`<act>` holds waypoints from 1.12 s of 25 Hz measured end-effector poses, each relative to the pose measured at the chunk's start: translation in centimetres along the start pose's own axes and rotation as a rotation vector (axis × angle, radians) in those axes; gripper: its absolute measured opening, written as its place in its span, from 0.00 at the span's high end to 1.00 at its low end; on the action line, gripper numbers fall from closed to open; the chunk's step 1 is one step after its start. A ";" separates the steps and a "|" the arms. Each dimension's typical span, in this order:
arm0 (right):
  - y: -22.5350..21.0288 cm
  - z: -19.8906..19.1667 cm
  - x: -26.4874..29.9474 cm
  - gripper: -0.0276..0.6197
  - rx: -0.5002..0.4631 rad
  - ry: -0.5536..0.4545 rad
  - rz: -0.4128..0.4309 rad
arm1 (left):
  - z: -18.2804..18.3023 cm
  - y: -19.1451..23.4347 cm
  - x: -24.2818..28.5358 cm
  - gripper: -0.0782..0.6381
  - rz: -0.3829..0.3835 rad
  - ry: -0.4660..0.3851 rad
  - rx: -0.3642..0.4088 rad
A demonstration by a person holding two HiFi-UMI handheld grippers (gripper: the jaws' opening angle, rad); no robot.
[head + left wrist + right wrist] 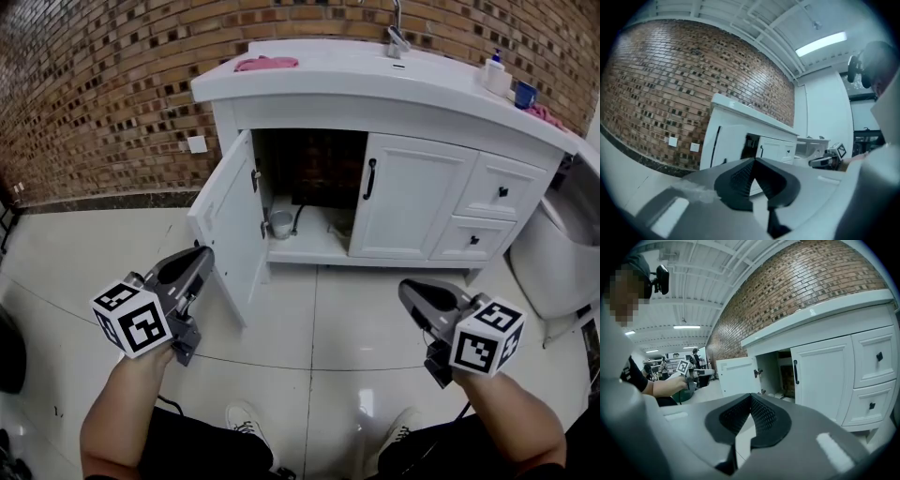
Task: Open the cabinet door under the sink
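Vanity cabinet (281,112): white, carries the sink, taken as the landmark.

Left door (225,230): swung wide out from the cabinet front, inner face toward the dark opening, hinged on the cabinet's left post. For this leaf the job looks done.

Right door (408,197): flush with the cabinet front and shut. Its black bar handle (370,178) is at the edge beside the opening.

Handling, as a judgement: stiff painted panel, light, swinging on sprung hinges. The smooth face is likely slippery, so grip the bar handle or hook behind the free edge. The open leaf's own handle (717,137) shows on its outer face.

Left gripper (202,255): in front of the cabinet, just off the open door's free edge, not touching. Jaws pressed together, nothing between.

Right gripper (406,289): in front of the right door, well apart from it. Jaws likewise closed and empty.

Cup (280,225): on the cabinet floor, inside the opening.
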State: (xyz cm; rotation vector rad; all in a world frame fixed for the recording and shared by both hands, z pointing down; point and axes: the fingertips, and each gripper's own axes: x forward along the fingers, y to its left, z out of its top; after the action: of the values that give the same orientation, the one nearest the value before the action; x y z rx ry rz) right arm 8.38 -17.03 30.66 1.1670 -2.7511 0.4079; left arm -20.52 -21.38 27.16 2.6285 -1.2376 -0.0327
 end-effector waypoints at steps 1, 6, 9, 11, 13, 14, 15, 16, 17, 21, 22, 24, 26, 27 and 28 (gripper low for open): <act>0.0 0.0 -0.1 0.95 0.003 -0.002 -0.003 | 0.1 -1.7 0.6 0.88 -0.034 0.002 0.026; 0.5 -0.3 -0.6 0.95 -0.001 0.006 -0.006 | -0.5 -9.0 3.2 0.88 -0.179 -0.025 0.125; 0.7 -0.8 -0.7 0.95 -0.005 0.013 -0.007 | -2.3 -12.0 4.7 0.88 -0.242 -0.009 0.145; 0.7 -1.0 -0.7 0.95 -0.005 0.015 -0.006 | -3.7 -13.5 5.6 0.88 -0.281 0.020 0.150; 0.8 -1.3 -0.8 0.95 -0.004 0.016 -0.006 | -4.8 -14.6 6.2 0.88 -0.313 0.049 0.153; 0.8 -1.4 -0.8 0.95 -0.004 0.017 -0.008 | -5.2 -15.0 6.5 0.88 -0.324 0.060 0.151; 0.8 -1.5 -0.9 0.95 -0.004 0.019 -0.010 | -5.5 -15.3 6.7 0.88 -0.332 0.068 0.149; 0.8 -1.6 -1.0 0.95 -0.003 0.019 -0.012 | -5.8 -15.6 6.9 0.88 -0.340 0.075 0.146; 0.8 -1.6 -1.1 0.95 -0.001 0.019 -0.013 | -6.1 -15.7 7.1 0.88 -0.346 0.080 0.146; 1.3 -1.5 -1.6 0.95 -0.007 0.018 -0.019 | -6.3 -15.8 7.4 0.88 -0.347 0.089 0.139; 1.4 -1.5 -1.7 0.95 -0.014 0.019 -0.021 | -6.3 -15.9 7.4 0.88 -0.348 0.087 0.137; 1.5 -1.7 -1.8 0.95 -0.027 0.025 -0.024 | -6.1 -16.1 7.3 0.88 -0.349 0.082 0.138; 1.5 -1.9 -1.7 0.95 -0.029 0.033 -0.025 | -6.0 -16.3 7.2 0.88 -0.350 0.082 0.142; 1.5 -1.9 -1.7 0.95 -0.028 0.036 -0.024 | -6.0 -16.3 7.1 0.88 -0.351 0.085 0.143; 1.5 -2.0 -1.7 0.95 -0.028 0.037 -0.021 | -6.1 -16.4 7.1 0.88 -0.350 0.088 0.144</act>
State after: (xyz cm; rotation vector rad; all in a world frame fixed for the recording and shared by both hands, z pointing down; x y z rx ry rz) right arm 8.46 -14.30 31.88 1.1692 -2.7016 0.3831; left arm -2.87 -15.47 30.04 2.9046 -0.7663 0.1146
